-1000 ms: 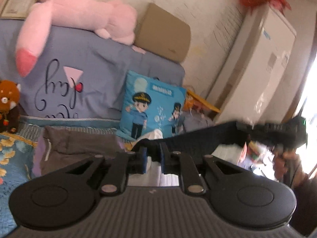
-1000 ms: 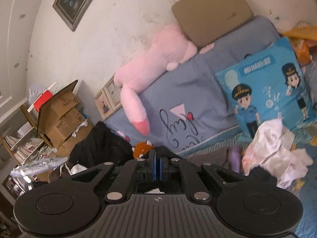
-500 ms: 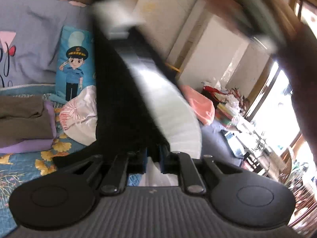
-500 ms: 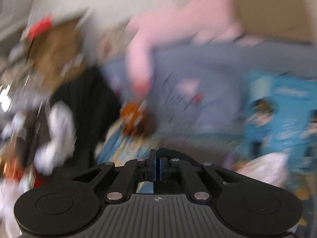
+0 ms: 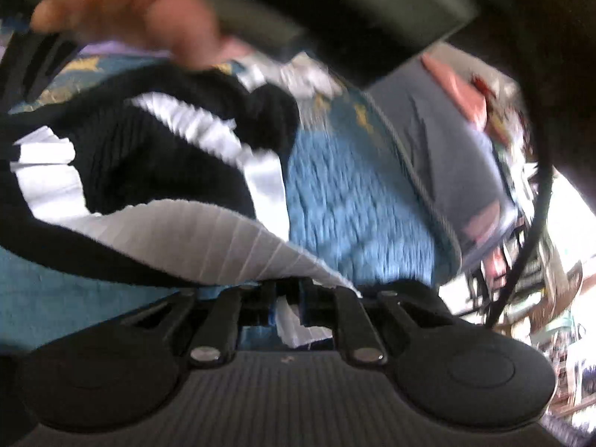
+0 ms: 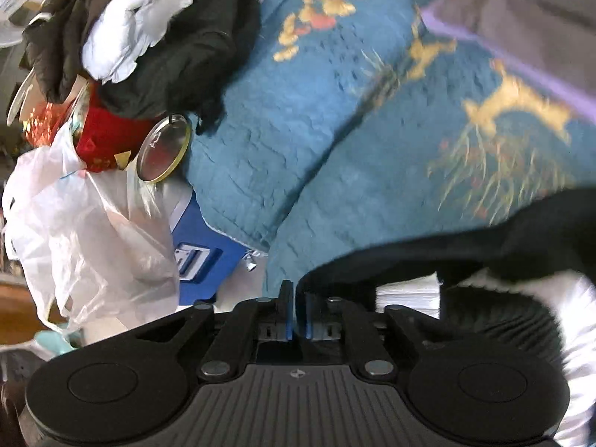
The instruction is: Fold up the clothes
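Note:
A black garment with white pleated trim [image 5: 160, 171] lies bunched over the blue patterned bedspread [image 5: 354, 201]. My left gripper [image 5: 287, 305] is shut on its white pleated edge, which runs down between the blue pads. In the right wrist view my right gripper [image 6: 297, 316] is shut on the black edge of the same garment [image 6: 484, 249], which stretches off to the right with a white pleated strip [image 6: 406, 290] under it. A blurred hand [image 5: 123, 11] and the other gripper's dark body fill the top of the left wrist view.
A folded grey and purple garment [image 6: 521, 11] lies at the upper right on the bedspread [image 6: 335, 111]. Off the bed's left edge sit black and white clothes [image 6: 149, 18], a red tin [image 6: 108, 134], a white plastic bag [image 6: 85, 216] and a blue box [image 6: 201, 253].
Both grippers have swung from facing the headboard and pillows down to the bedspread, carrying the black and white garment with them. It now lies low over the bed instead of hanging stretched between them.

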`<state>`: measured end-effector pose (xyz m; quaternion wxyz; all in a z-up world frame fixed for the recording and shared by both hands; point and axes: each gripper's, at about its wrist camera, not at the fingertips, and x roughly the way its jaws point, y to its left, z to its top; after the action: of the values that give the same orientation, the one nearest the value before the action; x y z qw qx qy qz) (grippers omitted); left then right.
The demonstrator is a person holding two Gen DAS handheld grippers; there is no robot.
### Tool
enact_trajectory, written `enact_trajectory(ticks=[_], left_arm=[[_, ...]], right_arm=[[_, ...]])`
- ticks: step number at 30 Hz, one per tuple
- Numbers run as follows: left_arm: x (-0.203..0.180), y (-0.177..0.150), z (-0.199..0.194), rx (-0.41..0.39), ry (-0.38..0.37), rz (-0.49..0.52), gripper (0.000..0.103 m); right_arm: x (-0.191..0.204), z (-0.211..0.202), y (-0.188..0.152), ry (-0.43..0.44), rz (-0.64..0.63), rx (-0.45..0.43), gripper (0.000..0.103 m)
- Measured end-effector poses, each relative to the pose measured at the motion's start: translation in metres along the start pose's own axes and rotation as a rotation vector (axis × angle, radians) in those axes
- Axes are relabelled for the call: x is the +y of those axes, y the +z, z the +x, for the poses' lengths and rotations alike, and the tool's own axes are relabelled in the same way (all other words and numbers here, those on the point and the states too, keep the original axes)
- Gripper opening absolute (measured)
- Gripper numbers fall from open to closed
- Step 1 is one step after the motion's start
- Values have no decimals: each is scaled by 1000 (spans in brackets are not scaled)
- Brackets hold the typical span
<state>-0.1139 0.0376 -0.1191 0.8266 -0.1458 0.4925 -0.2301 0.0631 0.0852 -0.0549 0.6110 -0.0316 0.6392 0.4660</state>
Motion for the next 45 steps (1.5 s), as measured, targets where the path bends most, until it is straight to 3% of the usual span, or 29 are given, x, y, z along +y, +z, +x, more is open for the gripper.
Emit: enact_trajectory(ticks=[2, 3, 5, 6, 7, 10, 13, 16, 18, 20, 23, 27, 29, 32, 33, 35, 40, 42, 45], left_arm=[[-7, -8, 4, 41, 34, 61, 16], [-10, -10, 5, 57, 47, 92, 28], [-17, -16, 6, 87, 77, 152, 56], [-21, -23, 4, 106, 87, 182, 81], [-25, -30, 3, 124, 96, 218, 96], [-34, -43, -4, 154, 127, 290, 99], [-28, -48, -25, 165, 158, 320, 100], [-17, -37, -48, 135, 200, 372, 103], [-5, -24, -69, 92, 261, 413, 103], [6, -1, -83, 39, 325, 424, 103], [13, 37, -85, -30, 416, 440, 103], [21, 68, -58, -77, 470, 487, 103], [25, 75, -46, -60, 487, 475, 103], [32, 81, -38, -60, 467, 449, 103], [34, 81, -40, -66, 456, 438, 103], [40, 82, -51, -68, 467, 429, 103], [58, 81, -79, -88, 531, 403, 103], [61, 82, -94, -107, 547, 397, 103], [60, 84, -112, -132, 572, 389, 103]], right_arm=[[-7, -7, -13, -14, 21, -32, 21], [-11, -11, -20, -21, 32, -47, 23], [-18, -19, -33, -35, 54, -79, 32], [-21, -22, -40, -42, 64, -95, 40], [-25, -26, -47, -49, 75, -111, 45], [-37, -42, -72, -71, 97, -174, 49], [-53, -83, -114, -151, 125, -310, 60], [-67, -114, -154, -353, 121, -411, 67], [-79, -122, -175, -494, 127, -438, 67], [-92, -123, -190, -581, 154, -452, 67], [-100, -108, -194, -612, 120, -483, 67], [-106, -75, -184, -641, 17, -522, 67], [-107, -60, -178, -635, -13, -540, 62], [-107, -48, -170, -531, -3, -578, 53], [-104, -43, -168, -491, -16, -577, 45], [-96, -29, -161, -457, -62, -527, 5], [-48, -9, -169, -331, -217, -459, 4], [-21, 2, -179, -296, -312, -393, 4], [0, 25, -189, -235, -349, -258, 4]])
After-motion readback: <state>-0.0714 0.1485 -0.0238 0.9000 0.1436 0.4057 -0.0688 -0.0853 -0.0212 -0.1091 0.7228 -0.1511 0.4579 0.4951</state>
